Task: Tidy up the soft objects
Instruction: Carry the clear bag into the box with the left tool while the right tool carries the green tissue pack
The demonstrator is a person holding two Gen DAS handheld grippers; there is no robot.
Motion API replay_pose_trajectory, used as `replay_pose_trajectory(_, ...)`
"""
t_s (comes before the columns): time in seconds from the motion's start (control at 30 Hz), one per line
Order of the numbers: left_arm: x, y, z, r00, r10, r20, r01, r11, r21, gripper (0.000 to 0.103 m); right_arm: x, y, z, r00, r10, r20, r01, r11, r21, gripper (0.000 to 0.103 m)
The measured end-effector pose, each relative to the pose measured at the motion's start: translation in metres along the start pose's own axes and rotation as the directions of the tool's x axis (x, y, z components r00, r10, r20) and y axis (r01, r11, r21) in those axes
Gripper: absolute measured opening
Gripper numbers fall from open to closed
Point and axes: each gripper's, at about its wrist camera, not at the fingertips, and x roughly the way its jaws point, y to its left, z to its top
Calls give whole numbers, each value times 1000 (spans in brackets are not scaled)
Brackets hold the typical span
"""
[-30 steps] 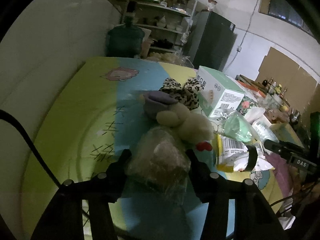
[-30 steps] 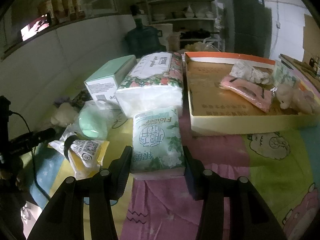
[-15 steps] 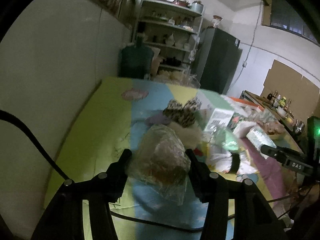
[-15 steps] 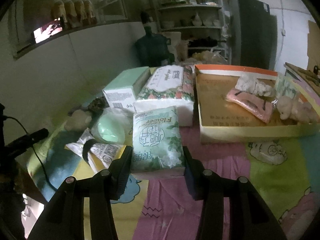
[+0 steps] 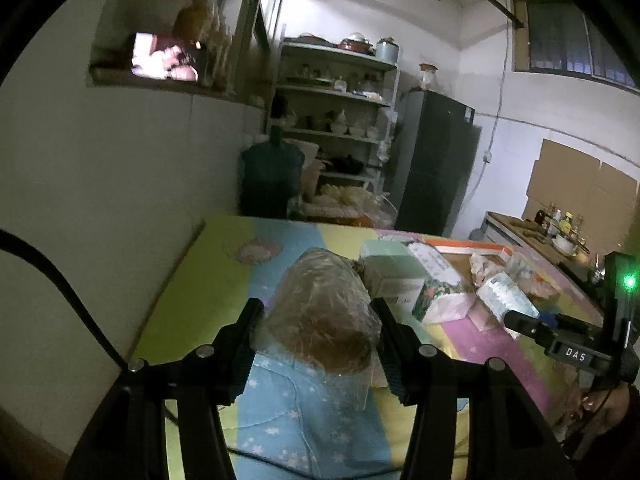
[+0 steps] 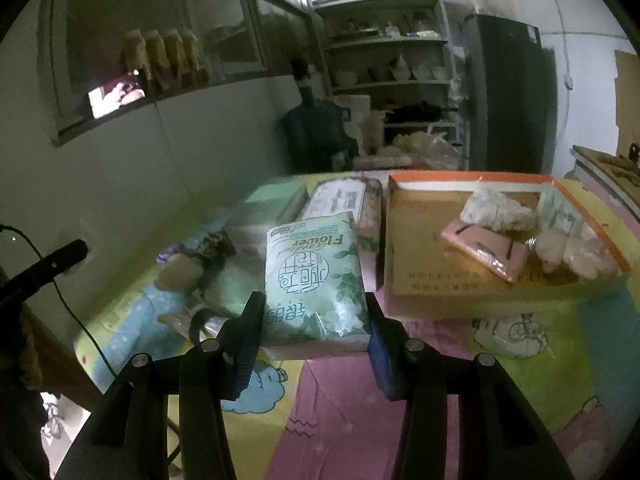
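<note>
My left gripper [image 5: 318, 322] is shut on a clear plastic bag with a brownish soft thing inside [image 5: 324, 312] and holds it above the colourful mat. My right gripper [image 6: 316, 320] is shut on a green tissue pack [image 6: 316, 276] and holds it above the mat, left of the orange-rimmed cardboard box [image 6: 500, 296]. The box holds a pink pouch [image 6: 484, 252], a white fluffy thing [image 6: 496, 210] and a pale plush [image 6: 576, 252]. The tissue pack [image 5: 506, 294] and the right gripper's body also show in the left wrist view.
A mint box [image 6: 276, 200] and a floral tissue pack [image 6: 340, 200] lie behind the held pack. A leopard bow [image 6: 214, 244], a plush and wrappers lie at the left. A wall runs along the mat's left edge. A water jug [image 5: 272, 178], shelves and a fridge [image 5: 436, 168] stand beyond.
Both grippers have risen with their loads. The left one has lifted the bag off the mat and tilted up; the right one has lifted the tissue pack and moved back.
</note>
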Motion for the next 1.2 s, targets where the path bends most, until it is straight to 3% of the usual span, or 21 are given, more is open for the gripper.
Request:
replay_pose_trajectory(0.33, -58, -14, -1, 992, 105, 69, -107, 994, 15, 54, -20, 2, -6, 996, 79, 37, -80, 997, 5, 49)
replay_pose_trajectory(0.67, -43, -28, -12, 992, 100, 81, -97, 995, -32, 54, -43, -7, -16, 997, 18, 75, -18, 1000, 2, 49)
replay_pose_trajectory(1.0, 8, -78, -9, 997, -37, 62, 40, 998, -42, 54, -56, -48, -18, 992, -85, 89, 80, 995, 63, 49)
replay_pose_trajectory(1.2, 39, -122, 2, 990, -134, 48, 134, 991, -3, 54, -64, -81, -12, 983, -154, 104, 143, 984, 110, 49)
